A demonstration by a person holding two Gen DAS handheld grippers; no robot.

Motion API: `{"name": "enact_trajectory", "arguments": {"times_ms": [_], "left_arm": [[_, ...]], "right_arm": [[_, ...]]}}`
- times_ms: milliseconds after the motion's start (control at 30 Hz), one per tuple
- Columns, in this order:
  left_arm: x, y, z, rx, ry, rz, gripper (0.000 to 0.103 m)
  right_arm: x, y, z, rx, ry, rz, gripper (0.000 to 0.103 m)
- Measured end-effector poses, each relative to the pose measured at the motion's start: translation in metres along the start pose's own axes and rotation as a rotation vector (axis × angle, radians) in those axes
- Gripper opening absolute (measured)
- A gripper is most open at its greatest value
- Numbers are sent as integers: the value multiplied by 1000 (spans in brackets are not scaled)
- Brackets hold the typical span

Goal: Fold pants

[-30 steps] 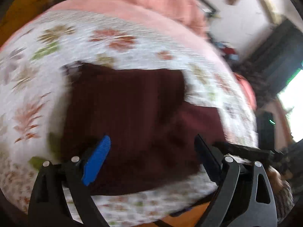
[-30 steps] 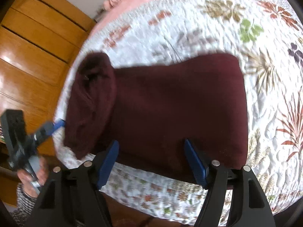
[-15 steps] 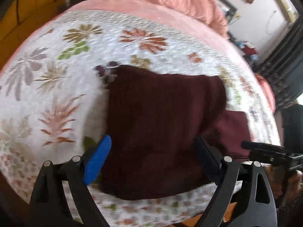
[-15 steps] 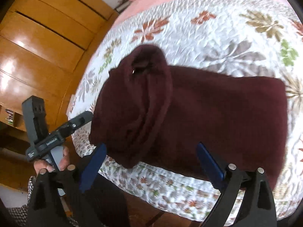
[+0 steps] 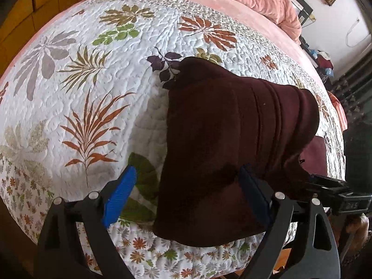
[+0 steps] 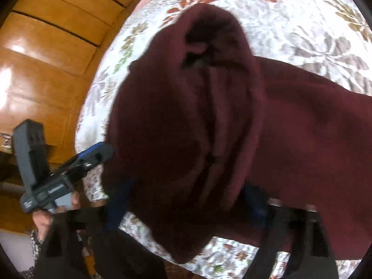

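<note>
**Pants bunched at the near edge of the bed**

Pants (image 5: 232, 144), dark maroon, lie half folded on the floral quilt (image 5: 97, 74), one end humped up in thick folds. My left gripper (image 5: 186, 193) stands wide open, its blue pad over the quilt and its other finger over the cloth, gripping nothing. My right gripper (image 6: 188, 200) is closing with the bunched folds between its blurred fingers; whether the pads press the cloth yet I cannot tell.
</note>
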State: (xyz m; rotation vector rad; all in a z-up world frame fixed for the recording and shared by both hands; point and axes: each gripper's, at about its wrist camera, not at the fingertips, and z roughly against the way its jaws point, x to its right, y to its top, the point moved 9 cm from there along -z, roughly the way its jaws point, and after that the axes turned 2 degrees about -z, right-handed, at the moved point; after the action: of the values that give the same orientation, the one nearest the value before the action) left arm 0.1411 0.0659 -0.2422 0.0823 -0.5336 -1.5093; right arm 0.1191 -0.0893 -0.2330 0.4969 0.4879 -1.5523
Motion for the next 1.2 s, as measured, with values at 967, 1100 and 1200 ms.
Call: {"name": "enact_trajectory", "arguments": {"times_ms": [967, 1100, 1200], "left_arm": [[101, -7, 6, -16, -85, -104, 91], [114, -13, -3, -36, -74, -127, 91], [121, -17, -8, -51, -80, -127, 91]], "right_arm": [[69, -5, 169, 271, 90, -68, 18], [102, -12, 174, 269, 59, -118, 18], [127, -22, 181, 300, 84, -168, 17]]}}
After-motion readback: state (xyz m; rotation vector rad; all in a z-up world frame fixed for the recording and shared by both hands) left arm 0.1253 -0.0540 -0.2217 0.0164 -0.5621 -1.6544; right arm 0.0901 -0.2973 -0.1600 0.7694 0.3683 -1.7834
